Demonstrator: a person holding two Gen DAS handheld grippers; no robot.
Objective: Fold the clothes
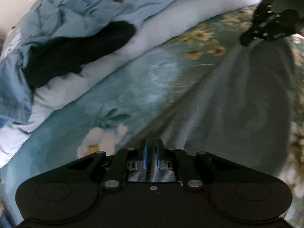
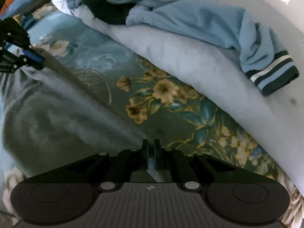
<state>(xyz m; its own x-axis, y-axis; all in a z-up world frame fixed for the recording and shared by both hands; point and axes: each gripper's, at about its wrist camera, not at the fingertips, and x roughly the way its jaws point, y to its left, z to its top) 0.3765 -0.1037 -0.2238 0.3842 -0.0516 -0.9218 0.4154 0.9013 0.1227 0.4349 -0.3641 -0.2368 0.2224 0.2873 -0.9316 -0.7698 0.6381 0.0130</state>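
Left tool (image 1: 151,148) and right tool (image 2: 151,148) each pinch the grey garment's (image 1: 247,98) edge; floral bedspread (image 2: 161,95) beneath.

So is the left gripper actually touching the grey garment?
Touching. In the right wrist view the left gripper is closed on the grey garment's edge, cloth stretching away from its blue pads.

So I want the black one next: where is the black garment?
In the left wrist view, upper left: the black garment lies on the white pillow, partly under the light blue clothes.
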